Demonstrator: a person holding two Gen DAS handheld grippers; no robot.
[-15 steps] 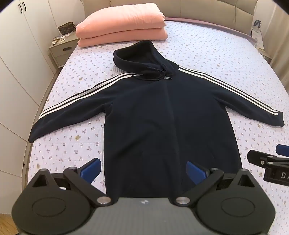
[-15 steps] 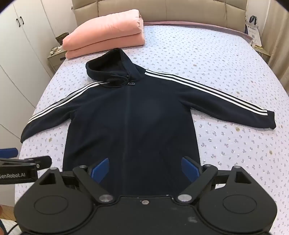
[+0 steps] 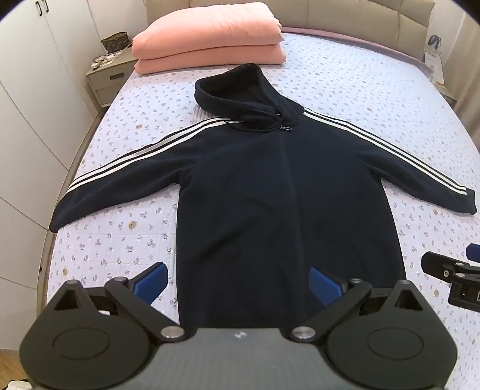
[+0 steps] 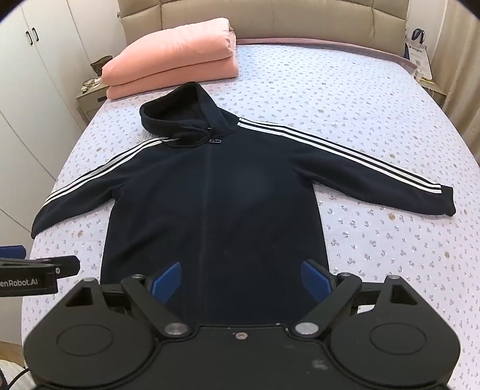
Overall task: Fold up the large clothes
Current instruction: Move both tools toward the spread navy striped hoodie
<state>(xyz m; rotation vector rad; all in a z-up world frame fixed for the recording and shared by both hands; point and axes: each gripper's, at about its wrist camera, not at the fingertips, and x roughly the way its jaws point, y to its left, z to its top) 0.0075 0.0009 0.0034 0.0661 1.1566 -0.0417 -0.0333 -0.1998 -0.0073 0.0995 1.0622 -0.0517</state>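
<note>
A dark navy hoodie (image 3: 270, 204) with white-striped sleeves lies flat and face up on the bed (image 3: 126, 228), hood toward the headboard, both sleeves spread out; it also shows in the right wrist view (image 4: 216, 210). My left gripper (image 3: 237, 283) is open and empty above the hem, nearer its left side. My right gripper (image 4: 241, 280) is open and empty above the hem, nearer its right side. Each gripper shows at the edge of the other's view: the right gripper in the left wrist view (image 3: 450, 273), the left gripper in the right wrist view (image 4: 36, 270).
Two folded pink quilts (image 3: 210, 48) are stacked near the headboard (image 4: 270, 18). A nightstand (image 3: 105, 75) and white wardrobes (image 3: 30, 105) stand left of the bed. A paper bag (image 4: 418, 54) stands at the back right.
Both grippers have shifted slightly; the hoodie sits a little more centred in the left wrist view. The hoodie itself has not moved.
</note>
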